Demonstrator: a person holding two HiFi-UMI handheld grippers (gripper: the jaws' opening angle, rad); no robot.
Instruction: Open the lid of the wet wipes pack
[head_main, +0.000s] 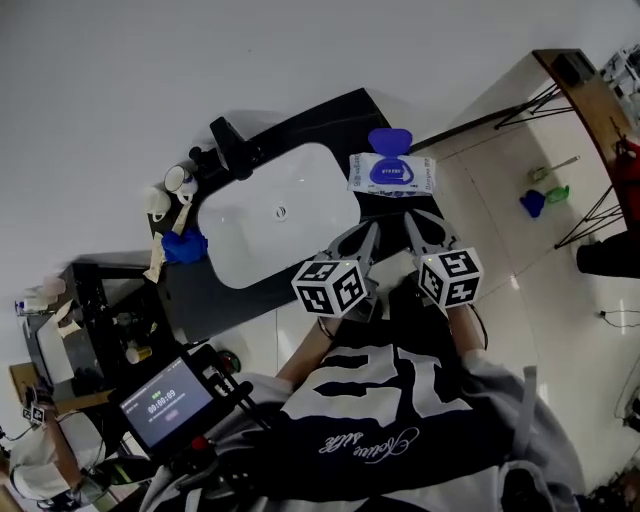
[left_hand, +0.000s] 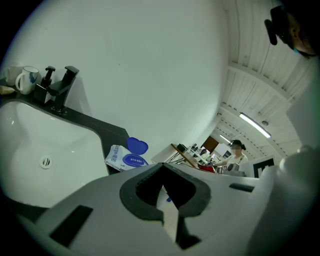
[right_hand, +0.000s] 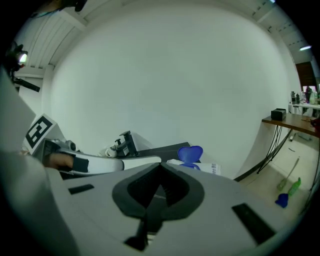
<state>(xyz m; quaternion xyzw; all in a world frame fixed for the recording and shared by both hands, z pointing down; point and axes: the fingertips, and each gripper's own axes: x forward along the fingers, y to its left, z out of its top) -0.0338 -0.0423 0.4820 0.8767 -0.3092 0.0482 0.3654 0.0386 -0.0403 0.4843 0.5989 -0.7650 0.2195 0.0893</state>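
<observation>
**Two grippers shut and empty, wipes lid standing open**

Both grippers hang short of the counter, and neither one touches the pack. The left gripper (head_main: 368, 235) has its pale, smooth jaws pressed tip to tip; its own view shows only the dark ribbed hollow behind the tips, with nothing caught in it. Same story on the right gripper (head_main: 413, 224): jaws closed together, tips meeting, nothing in their grasp. The two point in towards each other, with their checker-marked cubes nearest the person.

Now the wet wipes pack (head_main: 392, 175). It is a soft, flat, rectangular white pouch with blue print, and it lies on the dark countertop (head_main: 330, 115) just right of the sink (head_main: 240, 250), beyond both sets of jaws. Its lid (head_main: 389, 140) is a glossy blue plastic flap, rounded almost like a heart, tipped up and back at the pack's far edge. Below it on the pouch sits the blue oval base.

The sink is a smooth white basin, rounded at the corners, with a small round drain in the middle. At its far left edge stands an angular black faucet (head_main: 228, 140). Left of that are two white mugs (head_main: 178, 180), and a crumpled blue thing (head_main: 185, 247) sits at the basin's left corner.

Out to the right, on the pale glossy floor tiles, a blue brush (head_main: 533, 203) lies near a wooden table (head_main: 590, 95) on thin black legs.
</observation>
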